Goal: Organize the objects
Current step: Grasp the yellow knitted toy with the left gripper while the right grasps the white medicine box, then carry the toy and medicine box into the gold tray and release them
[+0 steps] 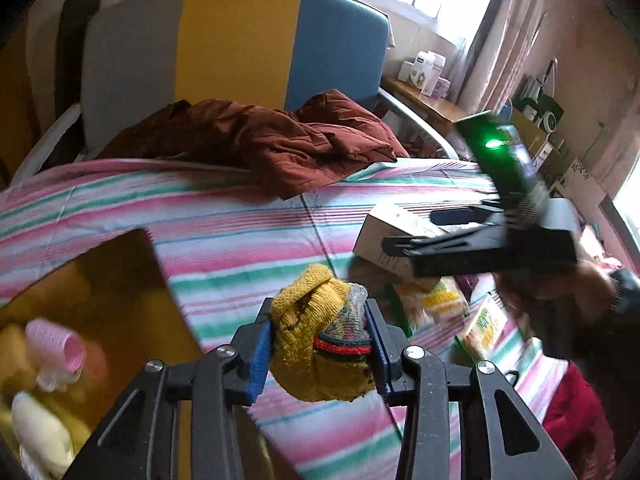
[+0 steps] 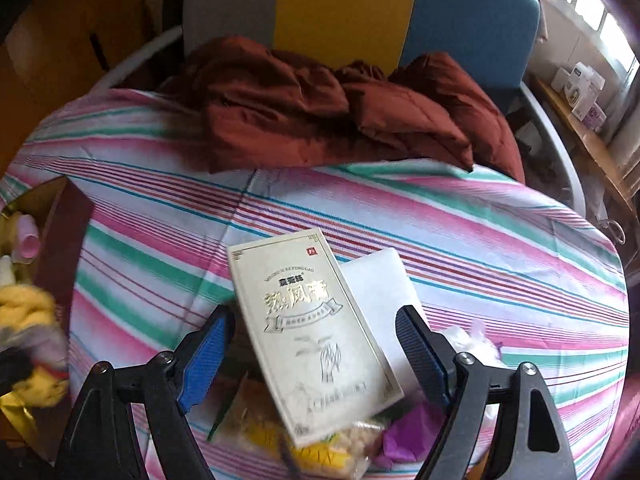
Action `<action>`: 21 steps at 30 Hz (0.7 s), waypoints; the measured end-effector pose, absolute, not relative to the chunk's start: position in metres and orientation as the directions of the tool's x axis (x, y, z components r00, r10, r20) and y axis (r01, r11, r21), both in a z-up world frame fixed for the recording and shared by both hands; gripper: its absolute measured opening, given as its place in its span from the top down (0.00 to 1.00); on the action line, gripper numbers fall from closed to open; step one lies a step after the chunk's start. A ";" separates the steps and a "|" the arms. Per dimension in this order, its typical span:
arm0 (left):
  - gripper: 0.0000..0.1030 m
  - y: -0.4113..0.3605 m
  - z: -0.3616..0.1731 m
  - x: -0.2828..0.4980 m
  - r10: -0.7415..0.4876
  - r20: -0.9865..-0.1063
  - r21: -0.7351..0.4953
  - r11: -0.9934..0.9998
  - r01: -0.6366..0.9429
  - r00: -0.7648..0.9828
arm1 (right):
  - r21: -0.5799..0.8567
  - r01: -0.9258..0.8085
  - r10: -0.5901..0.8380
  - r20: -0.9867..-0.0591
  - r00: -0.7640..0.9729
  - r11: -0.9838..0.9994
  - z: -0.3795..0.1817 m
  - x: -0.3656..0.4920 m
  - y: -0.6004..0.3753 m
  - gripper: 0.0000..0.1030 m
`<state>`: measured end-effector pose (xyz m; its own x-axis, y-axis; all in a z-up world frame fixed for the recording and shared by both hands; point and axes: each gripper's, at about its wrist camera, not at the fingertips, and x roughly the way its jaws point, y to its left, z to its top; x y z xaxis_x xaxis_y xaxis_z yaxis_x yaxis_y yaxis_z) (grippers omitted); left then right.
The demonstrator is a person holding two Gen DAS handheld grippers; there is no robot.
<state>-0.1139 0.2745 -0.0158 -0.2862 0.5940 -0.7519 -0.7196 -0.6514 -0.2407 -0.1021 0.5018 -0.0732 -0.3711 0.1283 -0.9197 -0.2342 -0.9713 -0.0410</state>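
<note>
My left gripper (image 1: 320, 344) is shut on a bundle of knitted yellow cloth (image 1: 308, 316) with a red-and-green band, held above the striped bed. A cardboard box (image 1: 120, 280) with pink hair rollers (image 1: 56, 344) sits at the left. My right gripper (image 2: 316, 344) is open, its fingers either side of a cream flat box (image 2: 312, 336) with gold lettering; the pads do not touch it. A white box (image 2: 384, 280) lies behind it. The right gripper also shows in the left wrist view (image 1: 404, 246), above the cream box (image 1: 392, 236).
Snack packets (image 2: 256, 416) and purple paper (image 2: 412, 432) lie under the cream box. A rust-red quilted jacket (image 2: 340, 108) is heaped at the headboard (image 2: 340, 8). A wooden shelf with small boxes (image 1: 424, 72) stands by the window. A dark red cloth (image 1: 576, 412) lies at the right.
</note>
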 end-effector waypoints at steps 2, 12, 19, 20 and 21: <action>0.59 0.263 -0.014 -0.110 0.595 -0.748 -0.242 -0.658 -0.713 -0.294 | -0.026 -0.237 0.118 -0.916 -0.385 -0.971 -0.072 -0.099 0.499 0.36; 0.59 0.206 -0.014 -0.092 0.590 -0.741 -0.273 -0.702 -0.658 -0.321 | 0.068 -0.236 0.071 -0.842 -0.535 -0.969 -0.019 -0.055 0.451 0.50; 0.59 0.152 -0.012 -0.074 0.561 -0.739 -0.265 -0.750 -0.606 -0.372 | 0.148 -0.176 -0.011 -0.794 -0.607 -0.973 0.007 -0.030 0.391 0.50; 0.59 0.143 -0.011 -0.071 0.555 -0.737 -0.258 -0.758 -0.600 -0.385 | 0.153 -0.165 -0.020 -0.789 -0.614 -0.974 0.008 -0.028 0.381 0.50; 0.59 0.134 -0.009 -0.069 0.549 -0.735 -0.252 -0.766 -0.591 -0.399 | 0.160 -0.152 -0.032 -0.783 -0.622 -0.975 0.010 -0.026 0.371 0.50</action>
<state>-0.0689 0.1341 -0.0093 -0.3986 0.5490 -0.7347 -0.5909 -0.7664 -0.2521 -0.0257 0.3714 0.0102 -0.6217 -0.0316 -0.7826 -0.1517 -0.9754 0.1598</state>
